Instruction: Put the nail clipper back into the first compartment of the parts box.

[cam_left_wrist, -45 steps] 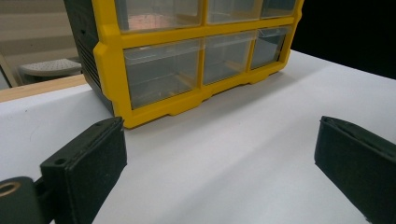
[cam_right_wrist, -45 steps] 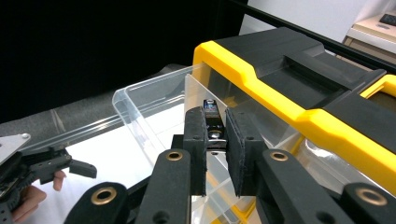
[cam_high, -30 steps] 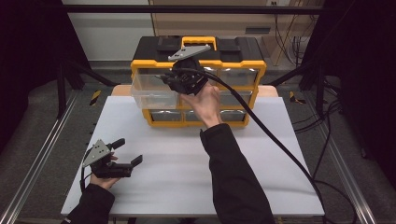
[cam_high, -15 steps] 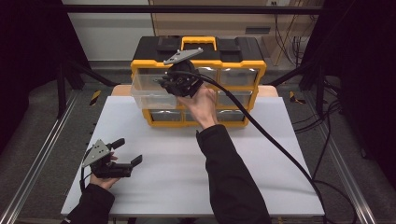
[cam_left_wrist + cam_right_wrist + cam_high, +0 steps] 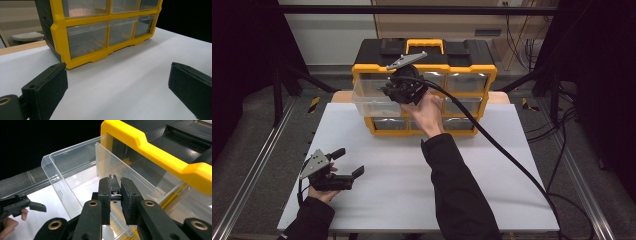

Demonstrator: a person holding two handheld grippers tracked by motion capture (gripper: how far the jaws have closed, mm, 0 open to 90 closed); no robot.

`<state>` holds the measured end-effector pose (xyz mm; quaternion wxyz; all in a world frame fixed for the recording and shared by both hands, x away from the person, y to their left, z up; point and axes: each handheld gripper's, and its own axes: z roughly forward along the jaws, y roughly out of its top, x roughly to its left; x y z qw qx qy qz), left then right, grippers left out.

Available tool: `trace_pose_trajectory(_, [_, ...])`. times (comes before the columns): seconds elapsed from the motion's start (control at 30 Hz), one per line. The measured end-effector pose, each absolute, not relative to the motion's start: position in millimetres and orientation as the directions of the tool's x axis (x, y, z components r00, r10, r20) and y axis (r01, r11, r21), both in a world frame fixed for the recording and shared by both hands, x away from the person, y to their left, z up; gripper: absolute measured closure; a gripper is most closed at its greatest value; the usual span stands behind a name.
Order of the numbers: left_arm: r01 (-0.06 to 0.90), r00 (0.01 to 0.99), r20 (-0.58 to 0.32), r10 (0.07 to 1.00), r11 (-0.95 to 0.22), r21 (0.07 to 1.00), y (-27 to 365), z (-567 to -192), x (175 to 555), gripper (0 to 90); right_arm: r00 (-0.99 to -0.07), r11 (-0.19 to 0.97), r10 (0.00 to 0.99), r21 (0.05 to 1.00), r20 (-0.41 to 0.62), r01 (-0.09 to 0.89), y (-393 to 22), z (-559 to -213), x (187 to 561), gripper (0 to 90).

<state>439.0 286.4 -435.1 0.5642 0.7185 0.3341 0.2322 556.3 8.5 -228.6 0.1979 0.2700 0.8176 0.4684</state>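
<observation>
Two grippers | right gripper (image 5: 115, 195) over pulled-out clear drawer (image 5: 374, 97) of yellow organizer (image 5: 472, 70), jaws clamped on small metal part (image 5: 113, 187), possibly a screw | left gripper (image 5: 346, 162) on white table (image 5: 492, 190), jaws wide apart, holding nothing
</observation>
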Motion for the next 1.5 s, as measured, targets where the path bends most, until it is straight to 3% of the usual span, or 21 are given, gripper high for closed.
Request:
trace_pose_trajectory(0.1, [0.218, 0.669, -0.043, 0.742, -0.141, 0.966, 286.3, -435.1, 439.0, 2.2, -0.778, 0.415, 0.625, 0.874, -0.073, 0.252, 9.0, -229.2, 556.2, 77.9])
trace_pose_trajectory(0.27, [0.217, 0.669, -0.043, 0.742, -0.14, 0.966, 286.7, -434.9, 439.0, 2.2, -0.771, 0.381, 0.633, 0.897, -0.074, 0.226, 7.7, -226.3, 554.0, 67.9])
trace_pose_trajectory(0.83, [0.218, 0.669, -0.044, 0.742, -0.139, 0.966, 286.6, -435.2, 439.1, 2.2, -0.765, 0.279, 0.637, 0.953, -0.094, 0.116, -2.2, -215.4, 534.1, 14.1])
trace_pose_trajectory(0.97, [0.219, 0.669, -0.044, 0.742, -0.139, 0.966, 286.7, -435.3, 439.3, 2.2, -0.754, 0.275, 0.647, 0.957, -0.113, 0.093, -5.7, -215.4, 524.6, 6.5])
trace_pose_trajectory(1.5, [0.22, 0.668, -0.044, 0.743, -0.14, 0.965, 286.4, -435.5, 439.2, 2.2, -0.75, 0.266, 0.647, 0.962, -0.137, 0.054, -33.1, -234.1, 495.5, 1.9])
